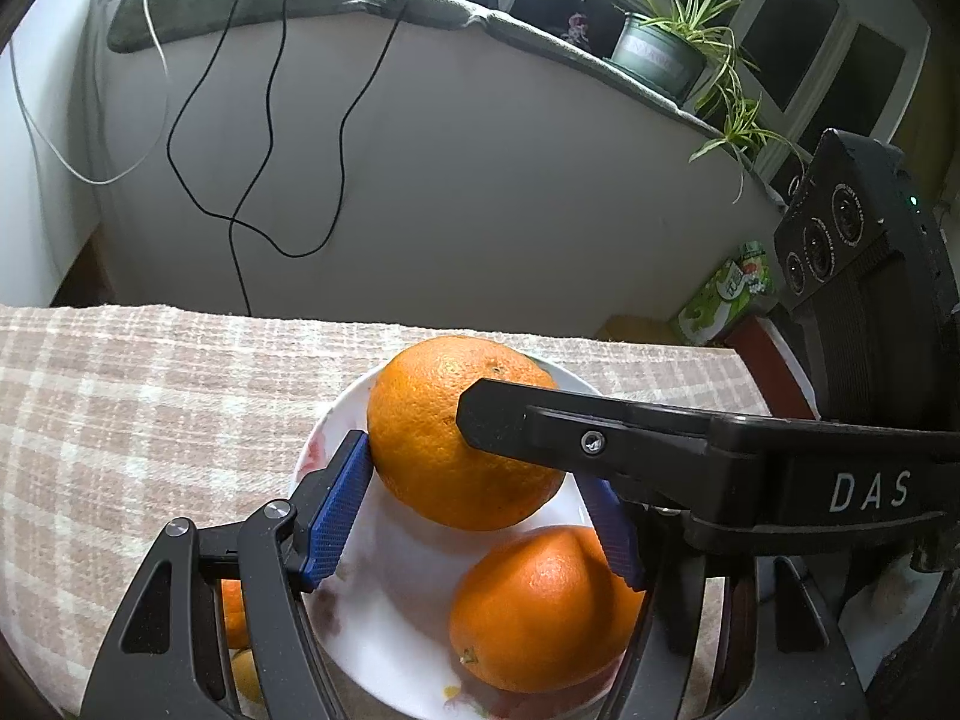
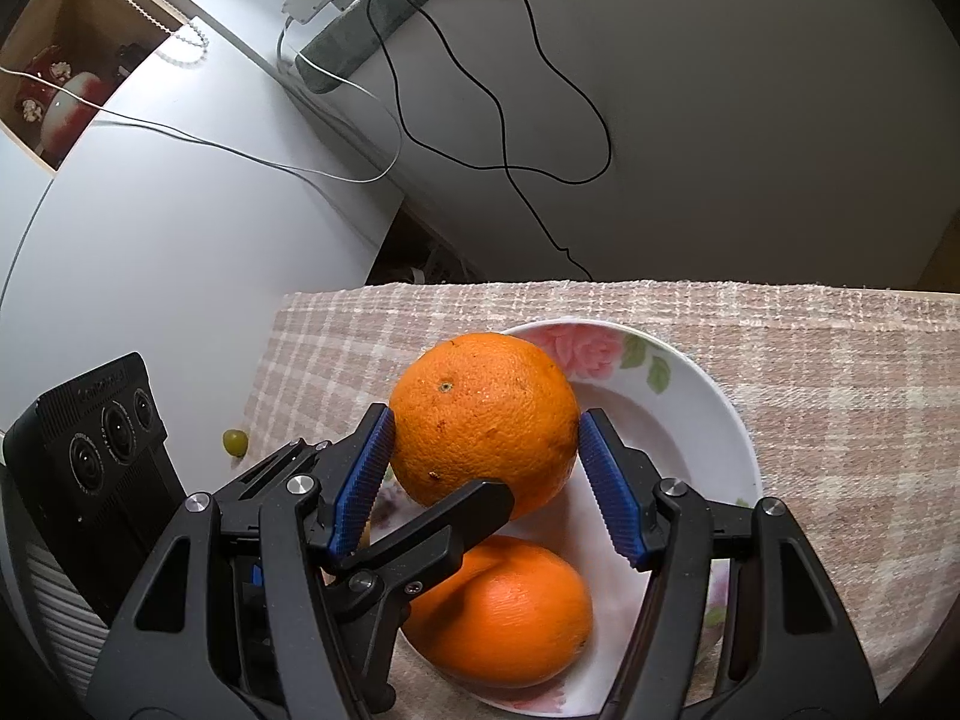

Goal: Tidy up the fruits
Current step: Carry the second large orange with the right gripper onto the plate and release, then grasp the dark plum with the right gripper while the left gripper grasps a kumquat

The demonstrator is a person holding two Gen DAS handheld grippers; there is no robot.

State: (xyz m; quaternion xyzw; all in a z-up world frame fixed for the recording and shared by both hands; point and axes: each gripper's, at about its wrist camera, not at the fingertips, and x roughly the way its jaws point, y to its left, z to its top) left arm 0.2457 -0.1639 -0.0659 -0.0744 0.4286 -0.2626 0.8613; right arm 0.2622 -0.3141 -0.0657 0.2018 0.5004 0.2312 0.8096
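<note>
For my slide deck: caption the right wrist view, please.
Right gripper closed on the upper orange above a second orange in a floral plate.

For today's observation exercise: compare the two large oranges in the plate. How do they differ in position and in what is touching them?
The far orange sits toward the plate's back rim, with blue pads against both sides in each wrist view; the near orange lies at the front rim, ungripped. The far orange shows its navel dimple on top; the near orange shows its stem end low at the side. Both are large, bright orange and in the same white floral plate.
</note>
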